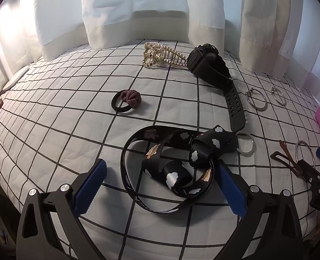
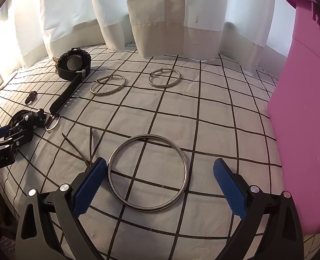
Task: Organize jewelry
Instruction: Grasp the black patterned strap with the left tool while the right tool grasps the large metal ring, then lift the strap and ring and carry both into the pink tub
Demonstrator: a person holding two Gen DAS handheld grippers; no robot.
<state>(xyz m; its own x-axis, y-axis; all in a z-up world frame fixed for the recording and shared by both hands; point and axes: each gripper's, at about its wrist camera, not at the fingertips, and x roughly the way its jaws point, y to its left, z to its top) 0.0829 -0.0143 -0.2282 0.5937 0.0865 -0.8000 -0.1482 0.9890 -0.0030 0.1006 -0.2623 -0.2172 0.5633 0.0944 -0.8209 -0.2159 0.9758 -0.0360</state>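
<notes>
Right wrist view: the right gripper (image 2: 160,182) hangs spread wide around a large bangle (image 2: 148,172), grasping nothing. The left gripper (image 1: 161,184), equally released, straddles a black lanyard (image 1: 170,164) (both seemingly lined up for pickups). Everything lies on a checked bedspread (image 2: 214,112), white curtains (image 2: 160,10) far behind, pink bin (image 2: 300,108) right.

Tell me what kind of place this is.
Probably a bedroom: the jewelry lies on a quilted white grid-pattern bedspread, with pale curtains hanging right behind it. A pink storage bin stands at the right edge, and a black watch and silver bangles are spread out for sorting.
</notes>
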